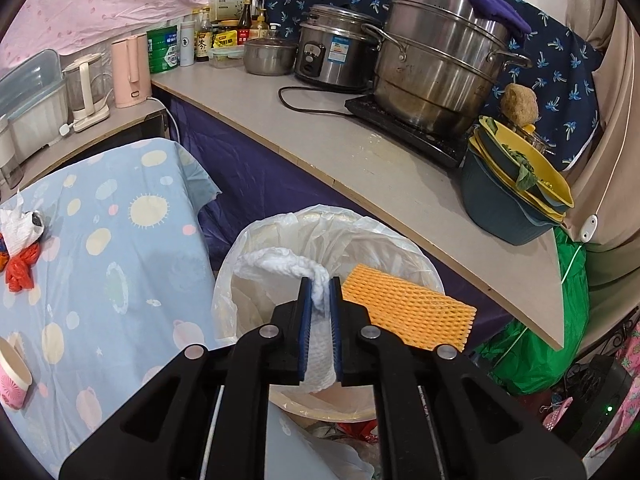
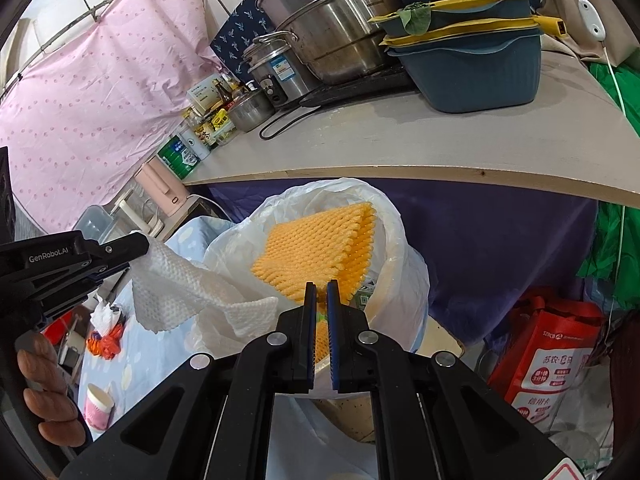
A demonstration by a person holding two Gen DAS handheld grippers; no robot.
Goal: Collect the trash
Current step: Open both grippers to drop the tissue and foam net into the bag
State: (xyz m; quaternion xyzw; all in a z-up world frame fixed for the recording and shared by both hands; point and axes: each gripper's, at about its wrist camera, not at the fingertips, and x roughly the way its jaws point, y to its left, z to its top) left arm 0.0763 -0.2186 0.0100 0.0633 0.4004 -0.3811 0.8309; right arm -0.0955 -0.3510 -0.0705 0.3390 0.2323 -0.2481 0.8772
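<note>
Holding a white towel (image 1: pixel 320 312) pinched between its fingers, the left gripper (image 1: pixel 319 292) hovers over the lined bin (image 1: pixel 400 240). The right gripper (image 2: pixel 321 296) is pressed onto an orange foam net (image 2: pixel 316 248), whose far end already lies inside the bin mouth. Neither piece is released yet. At nine o'clock on the table (image 1: pixel 120 260) remain a tissue wad (image 1: pixel 18 226), red wrapper (image 1: pixel 20 270) and, at seven o'clock, a paper cup (image 1: pixel 12 376), apparently still to collect.
</note>
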